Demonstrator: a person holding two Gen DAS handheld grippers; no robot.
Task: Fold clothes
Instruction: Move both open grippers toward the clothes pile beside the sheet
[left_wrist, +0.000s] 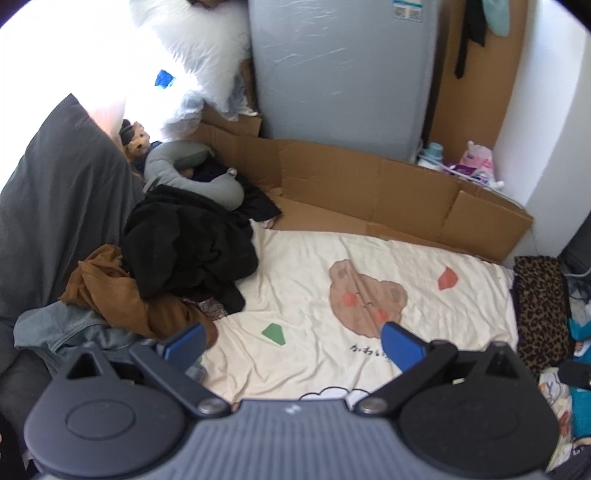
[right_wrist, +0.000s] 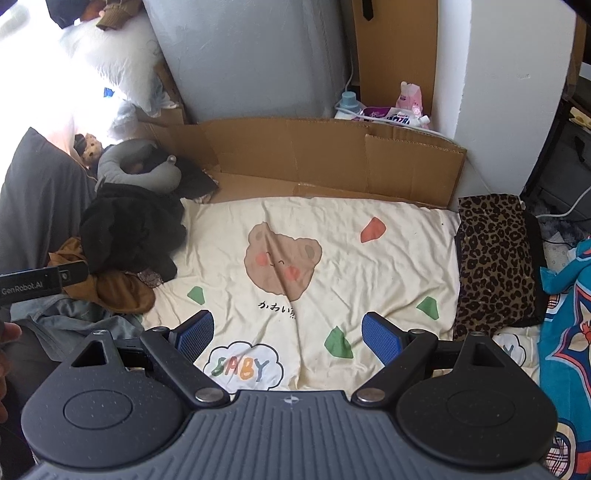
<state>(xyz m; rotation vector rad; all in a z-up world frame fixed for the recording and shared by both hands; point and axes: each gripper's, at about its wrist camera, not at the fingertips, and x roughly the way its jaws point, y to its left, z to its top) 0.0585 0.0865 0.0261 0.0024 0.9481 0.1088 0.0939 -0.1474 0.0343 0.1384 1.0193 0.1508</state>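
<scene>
Hovering above the near part of the cream bed sheet (right_wrist: 369, 258), the right gripper (right_wrist: 288, 332) has its blue pads wide apart with nothing between them, only printed sheet showing in the gap. The left gripper (left_wrist: 291, 341) hangs over the same sheet nearer its left side, jaws likewise spread wide and empty; its body also pokes into the right wrist view at the left edge. Between the two sets of fingers the sheet shows a brown bear print (right_wrist: 282, 256), green and red patches, and a cloud with coloured letters by the near edge.

At the sheet's left edge lies the heap of unfolded clothes: a black garment (left_wrist: 192, 243) on top, a brown garment (left_wrist: 122, 295) under and in front of it, and a grey-blue garment (left_wrist: 66, 328) nearest the left gripper's left finger. A grey neck pillow (left_wrist: 192, 166) sits at the far left corner, touching the black garment. On the right edge rests a folded leopard-print garment (right_wrist: 495, 262). Flattened cardboard (right_wrist: 332, 158) runs along the far edge, in front of a grey upright panel.
</scene>
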